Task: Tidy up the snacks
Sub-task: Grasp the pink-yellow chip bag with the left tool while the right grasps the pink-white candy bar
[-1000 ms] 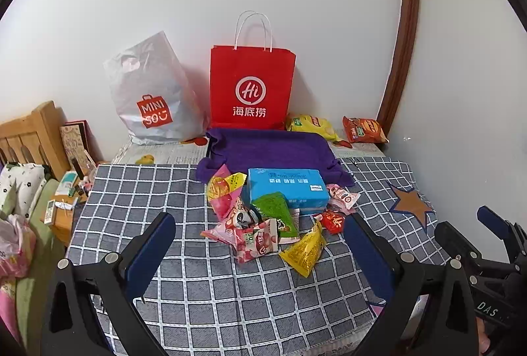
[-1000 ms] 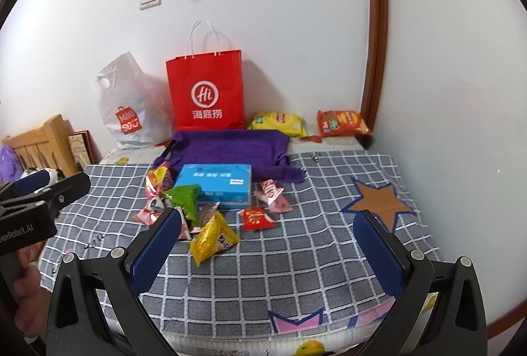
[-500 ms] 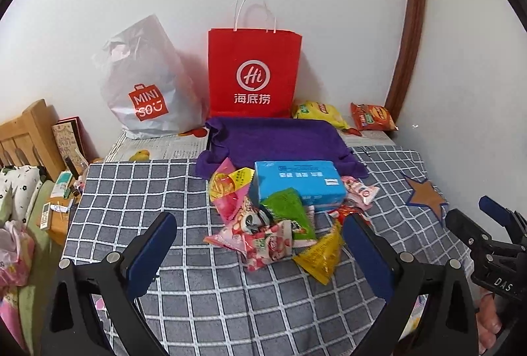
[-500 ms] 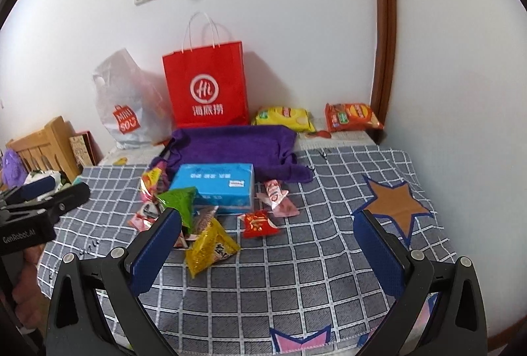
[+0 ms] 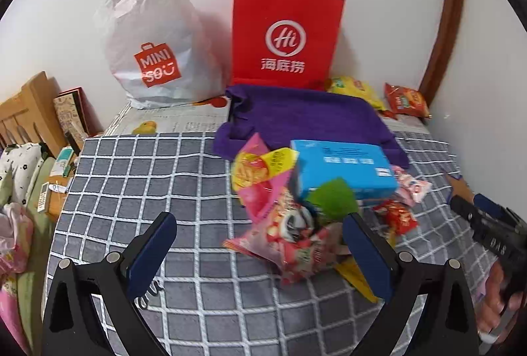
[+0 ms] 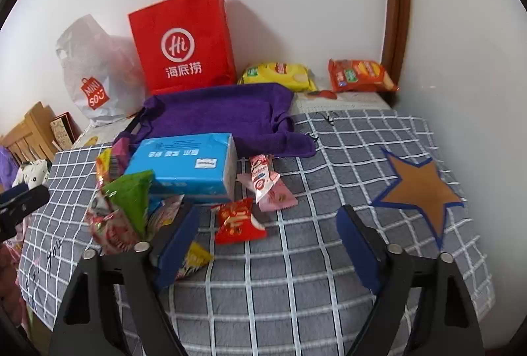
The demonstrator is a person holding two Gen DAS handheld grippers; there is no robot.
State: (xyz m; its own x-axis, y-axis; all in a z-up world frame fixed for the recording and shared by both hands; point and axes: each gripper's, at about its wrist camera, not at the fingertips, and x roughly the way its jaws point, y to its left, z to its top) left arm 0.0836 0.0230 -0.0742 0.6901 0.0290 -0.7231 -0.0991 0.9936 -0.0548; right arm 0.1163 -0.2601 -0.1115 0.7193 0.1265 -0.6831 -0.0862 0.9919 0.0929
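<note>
Left gripper (image 5: 260, 244) wide open above the checked cloth (image 5: 138, 178), right gripper (image 6: 267, 225) wide open too, snack pile (image 6: 131, 204) near left, red packet (image 6: 238, 221) between its fingers, blue box (image 6: 187, 164) just beyond.

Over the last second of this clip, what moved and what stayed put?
Both open grippers advanced toward the snack pile: the left gripper now frames the pink and green packets, and the right gripper has closed in on the small red packet. Nothing was gripped or released. The blue box, purple cloth and red paper bag lie as before.
</note>
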